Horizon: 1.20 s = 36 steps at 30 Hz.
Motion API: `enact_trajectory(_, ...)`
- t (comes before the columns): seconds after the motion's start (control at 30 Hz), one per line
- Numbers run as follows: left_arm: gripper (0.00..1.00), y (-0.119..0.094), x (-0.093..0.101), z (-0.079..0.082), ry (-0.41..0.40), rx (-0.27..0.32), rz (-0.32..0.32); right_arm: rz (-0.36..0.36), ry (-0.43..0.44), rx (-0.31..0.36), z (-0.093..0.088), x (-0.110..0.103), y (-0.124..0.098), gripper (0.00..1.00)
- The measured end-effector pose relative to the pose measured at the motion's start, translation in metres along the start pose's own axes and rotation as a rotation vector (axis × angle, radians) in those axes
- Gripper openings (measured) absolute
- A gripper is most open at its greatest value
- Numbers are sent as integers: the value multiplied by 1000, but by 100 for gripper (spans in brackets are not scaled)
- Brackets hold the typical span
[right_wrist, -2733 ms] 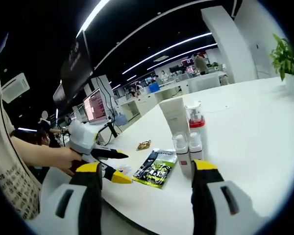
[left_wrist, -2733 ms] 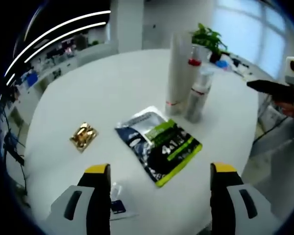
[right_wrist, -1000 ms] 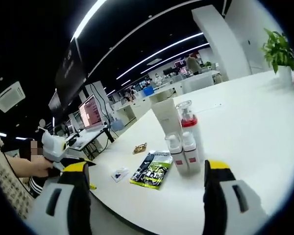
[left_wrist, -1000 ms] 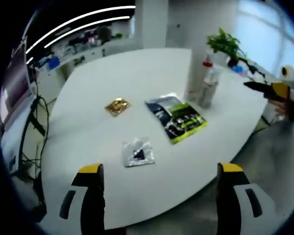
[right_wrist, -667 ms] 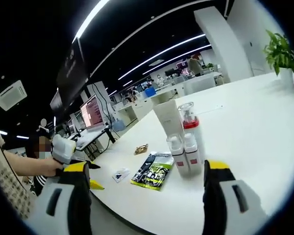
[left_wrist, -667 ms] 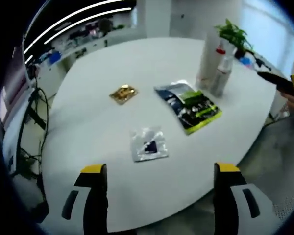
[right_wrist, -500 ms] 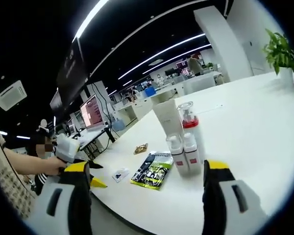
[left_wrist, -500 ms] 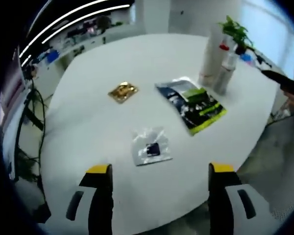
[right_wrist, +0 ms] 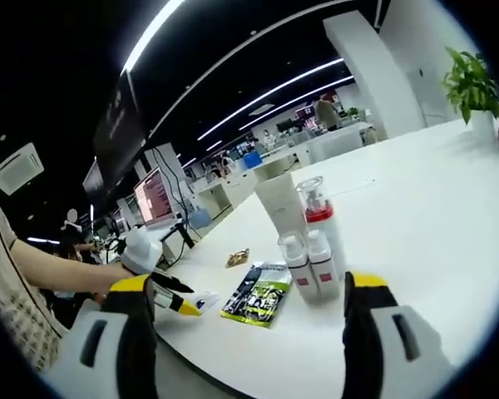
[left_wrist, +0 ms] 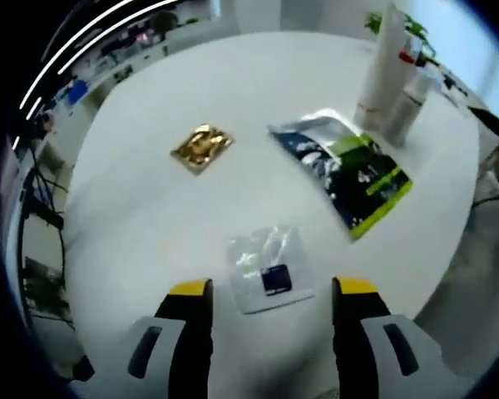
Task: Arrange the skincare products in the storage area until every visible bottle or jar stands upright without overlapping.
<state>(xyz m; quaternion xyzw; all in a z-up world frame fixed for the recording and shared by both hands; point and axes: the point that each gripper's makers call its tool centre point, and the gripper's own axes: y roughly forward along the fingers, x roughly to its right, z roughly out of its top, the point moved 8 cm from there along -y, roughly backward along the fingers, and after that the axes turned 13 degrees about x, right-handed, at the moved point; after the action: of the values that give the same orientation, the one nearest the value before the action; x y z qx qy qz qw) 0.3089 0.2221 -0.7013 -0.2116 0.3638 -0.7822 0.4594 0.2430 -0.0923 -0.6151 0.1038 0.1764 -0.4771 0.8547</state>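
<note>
1. Four upright containers stand touching in a cluster at the far right of the table (left_wrist: 150, 183): a tall white tube (left_wrist: 381, 66), a red-collared pump bottle (right_wrist: 319, 226) and two small bottles (right_wrist: 306, 264); all were upright a moment ago too.
2. Over the last second the left gripper (left_wrist: 270, 291) has dropped toward the small clear sachet (left_wrist: 268, 268), its jaws spread wide and empty, now straddling the sachet's near edge.
3. Beyond it lie the gold sachet (left_wrist: 201, 147) and the green-and-black pouch (left_wrist: 349, 173), both flat and apart.
4. Off to the side, the right gripper (right_wrist: 245, 312) stays wide and empty.
5. Judged from this, the flat sachet is the next pick.
</note>
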Motion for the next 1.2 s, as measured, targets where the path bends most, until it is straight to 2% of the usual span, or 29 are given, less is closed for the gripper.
enact_trajectory(0.07, 51, 3, 1, 3, 6, -9, -6, -5, 6, 5, 0, 1, 0, 95)
enact_trajectory(0.17, 46, 10, 5, 2, 24, -53, -29, -14, 12, 8, 0, 3, 0, 94)
enact_trajectory(0.2, 45, 8, 7, 3, 19, -52, -46, -16, 13, 7, 0, 3, 0, 93)
enact_trajectory(0.23, 45, 10, 5, 7, 13, -32, -24, -20, 15, 4, 0, 4, 0, 93)
enact_trajectory(0.43, 37, 10, 0, 7, 15, -6, -34, -21, 25, 0, -2, 5, 1, 92)
enact_trajectory(0.6, 37, 10, 1, 8, 25, -10, -35, -20, 35, -1, -2, 6, 3, 92)
enact_trajectory(0.73, 36, 12, -1, 11, 61, -35, -61, -16, 36, -10, -3, 5, 3, 91)
enact_trajectory(0.77, 37, 13, -2, 12, 77, -44, -76, -15, 35, -11, -3, 5, 3, 90)
enact_trajectory(0.83, 37, 14, -6, 15, 151, -102, -127, -16, 34, -11, -3, 5, 3, 90)
enact_trajectory(0.9, 36, 15, -10, 19, 213, -126, -133, -18, 37, -9, -3, 5, 2, 90)
enact_trajectory(1.03, 36, 15, -13, 36, 293, -119, -196, -23, 40, -5, -2, 5, 2, 90)
enact_trajectory(1.2, 36, 17, -15, 53, 478, -144, -307, -32, 40, 1, -2, 7, 2, 90)
